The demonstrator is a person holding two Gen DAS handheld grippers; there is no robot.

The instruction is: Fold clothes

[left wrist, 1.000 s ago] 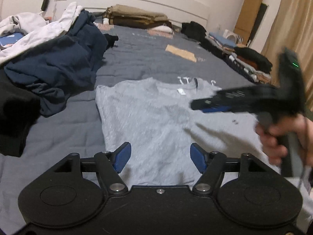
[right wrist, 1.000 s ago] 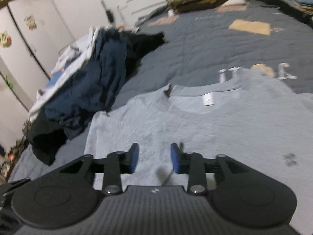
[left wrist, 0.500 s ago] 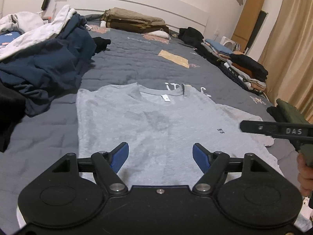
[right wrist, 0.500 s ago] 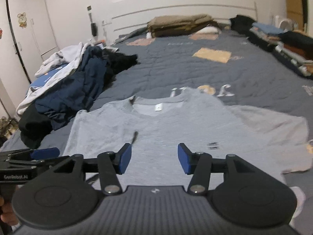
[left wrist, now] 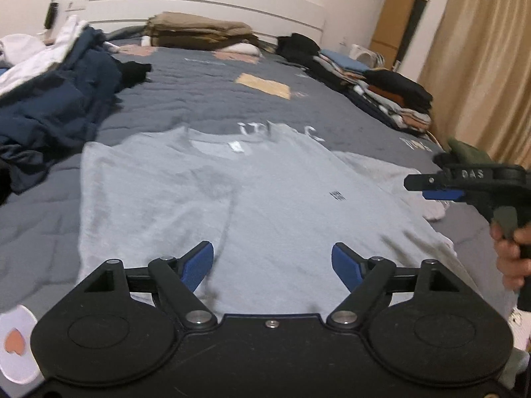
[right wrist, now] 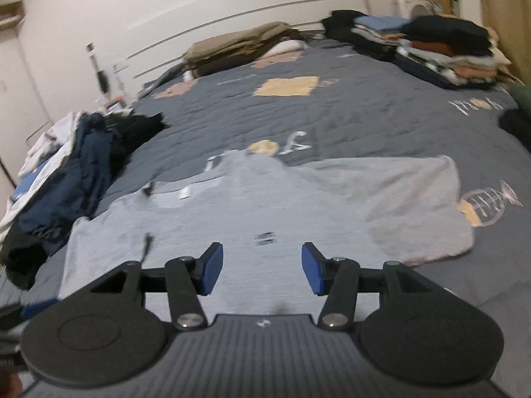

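Observation:
A light grey T-shirt (left wrist: 252, 199) lies flat on the dark grey bedspread, collar away from me; its left side looks folded in and its right sleeve (right wrist: 415, 205) is spread out. My left gripper (left wrist: 272, 267) hovers open above the shirt's lower middle with nothing between its blue pads. My right gripper (right wrist: 261, 270) is open too, above the shirt's lower right part near a small dark chest print (right wrist: 266, 237). The left wrist view shows the right gripper (left wrist: 441, 187) side-on at the right edge, held by a hand (left wrist: 512, 258).
A heap of unfolded navy, white and black clothes (left wrist: 56, 99) sits to the left. Folded clothes are stacked along the bed's right edge (right wrist: 441, 53) and by the headboard (left wrist: 199, 31). A beige curtain (left wrist: 491, 66) hangs on the right.
The right gripper has swung from the shirt's middle over to its right side and opened wider. The left gripper has drawn back and now faces the shirt square on.

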